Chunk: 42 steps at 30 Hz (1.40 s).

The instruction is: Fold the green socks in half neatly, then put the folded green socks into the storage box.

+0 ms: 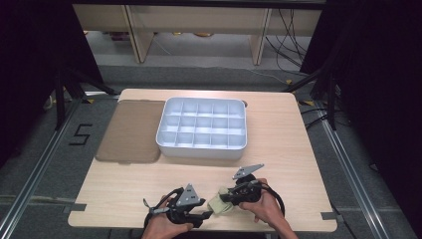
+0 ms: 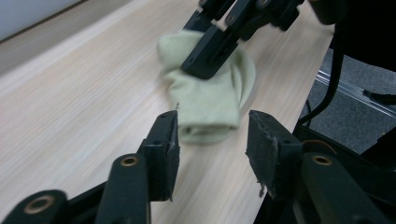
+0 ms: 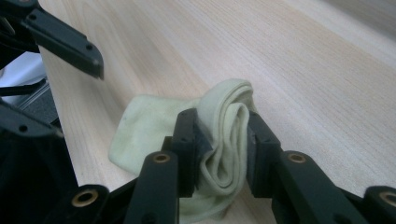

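Observation:
A pale green rolled sock (image 1: 217,204) lies on the wooden table (image 1: 119,189) near its front edge. My right gripper (image 3: 224,135) is shut on the sock (image 3: 149,126), its pads squeezing the rolled folds from both sides. In the left gripper view the sock (image 2: 210,100) lies just beyond my left gripper (image 2: 212,135), whose jaws stand open with nothing between the pads. The right gripper (image 2: 205,60) comes down onto the cloth from above in that view. From above, the left gripper (image 1: 205,214) points right toward the sock and the right gripper (image 1: 225,197) points left.
A white tray (image 1: 201,145) with several small empty compartments sits at the table's middle back. A brown flat mat (image 1: 132,132) lies to its left. The table's front edge runs close under both hands.

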Motion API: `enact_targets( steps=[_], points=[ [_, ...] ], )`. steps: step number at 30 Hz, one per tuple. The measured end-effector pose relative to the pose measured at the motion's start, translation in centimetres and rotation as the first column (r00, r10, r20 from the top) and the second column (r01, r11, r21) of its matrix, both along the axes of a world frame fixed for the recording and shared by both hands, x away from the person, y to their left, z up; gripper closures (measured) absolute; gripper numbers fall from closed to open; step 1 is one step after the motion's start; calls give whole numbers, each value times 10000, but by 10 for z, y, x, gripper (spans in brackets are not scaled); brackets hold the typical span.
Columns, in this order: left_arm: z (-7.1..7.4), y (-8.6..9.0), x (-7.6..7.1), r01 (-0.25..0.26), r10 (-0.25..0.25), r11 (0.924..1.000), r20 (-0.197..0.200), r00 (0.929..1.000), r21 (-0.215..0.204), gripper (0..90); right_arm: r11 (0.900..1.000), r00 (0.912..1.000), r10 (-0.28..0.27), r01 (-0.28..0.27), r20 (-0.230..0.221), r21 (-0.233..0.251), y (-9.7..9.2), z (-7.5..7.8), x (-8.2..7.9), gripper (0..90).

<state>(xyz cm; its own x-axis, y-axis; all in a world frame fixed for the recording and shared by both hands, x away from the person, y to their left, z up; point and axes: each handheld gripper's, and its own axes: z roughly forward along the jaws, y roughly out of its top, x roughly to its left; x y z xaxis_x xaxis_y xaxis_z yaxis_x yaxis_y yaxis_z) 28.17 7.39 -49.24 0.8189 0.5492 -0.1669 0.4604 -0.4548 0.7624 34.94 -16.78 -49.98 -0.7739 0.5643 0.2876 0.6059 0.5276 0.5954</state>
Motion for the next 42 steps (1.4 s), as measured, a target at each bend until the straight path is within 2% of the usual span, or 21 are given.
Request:
enact_targets(
  steps=[3, 4, 5, 7, 10, 12, 14, 15, 16, 18, 21, 24, 29, 30, 31, 32, 33, 34, 35, 40, 42],
  points=[
    [0, 11, -3, -161, 162, 9997, -46, 9999, 198, 453, 10000, 10000, -23, 23, 49, 8, 0, 0, -1, 701],
    [1, 17, -2, 24, -25, 9993, 29, 10000, 370, 453, 10000, 10000, -16, 16, 59, -3, 0, 0, -1, 701],
    [1, 23, -4, -309, 310, 9992, -21, 9995, 246, 423, 10000, 10000, -28, 28, 31, -37, 1, 0, -1, 701],
    [1, 32, -5, -581, 582, 9977, -13, 9983, 360, 402, 10000, 10000, -10, 10, 22, -50, 1, 1, -1, 701],
    [2, 38, -8, -704, 702, 9968, 88, 9975, 364, 388, 10000, 10000, 52, -52, 74, -20, 1, 0, -1, 701],
    [1, 45, -11, -834, 824, 9951, 212, 9964, 528, 374, 9999, 9994, 129, -126, 336, -110, 1, 0, 0, 701],
    [-1, 51, -11, -921, 906, 9929, 237, 9956, 752, 372, 9999, 9997, 121, -120, 224, -84, 1, 0, 0, 701],
    [-2, 52, -13, -1021, 1018, 9929, 89, 9948, 603, 364, 9999, 9997, 112, -110, 219, -86, 1, 0, 0, 702],
    [-3, 54, -12, -945, 930, 9924, 227, 9954, 792, 357, 9999, 9997, 71, -68, 245, -122, 1, 0, -1, 702],
    [-5, 56, -14, -1064, 1063, 9914, 51, 9943, 756, 347, 10000, 9999, -9, 10, 143, -98, 1, 1, -1, 703],
    [-7, 57, -13, -1127, 1119, 9891, 137, 9936, 949, 337, 10000, 10000, -2, 2, -14, 44, 0, 2, -1, 705],
    [-9, 59, -12, -1154, 1140, 9864, 189, 9933, 1166, 329, 9999, 9999, 85, -86, 147, 68, -2, 4, 0, 706],
    [-9, 61, -11, -1215, 1197, 9860, 224, 9926, 1140, 318, 10000, 9998, 70, -70, 170, 34, -1, 10, -3, 707],
    [-9, 63, -9, -1150, 1112, 9855, 370, 9931, 1247, 315, 10000, 9998, 84, -85, 196, 38, -1, 11, -3, 707],
    [-10, 63, -10, -1317, 1305, 9857, 186, 9913, 1055, 314, 10000, 9997, 48, -49, 248, 12, -2, 12, -4, 708],
    [-10, 65, -9, -1216, 1187, 9861, 319, 9924, 1131, 314, 10000, 9996, 88, -89, 275, 29, -2, 14, -4, 708],
    [-10, 65, -10, -1365, 1354, 9848, 170, 9906, 1073, 314, 9999, 9994, 109, -111, 314, 51, -3, 16, -4, 708],
    [-9, 66, -9, -1285, 1261, 9850, 279, 9916, 1152, 314, 9999, 9991, 101, -104, 411, 82, -2, 16, -5, 708],
    [-11, 66, -9, -1461, 1444, 9836, 232, 9892, 1060, 312, 9998, 9987, 191, -187, 483, -68, -3, 19, -5, 708],
    [-12, 66, -7, -1430, 1417, 9828, 196, 9897, 1171, 310, 9998, 9988, 181, -177, 445, -91, -1, 23, -6, 709],
    [-12, 67, -7, -1450, 1438, 9825, 190, 9894, 1166, 309, 9992, 9982, 403, -403, 453, -11, -1, 24, -4, 709]
  ],
)
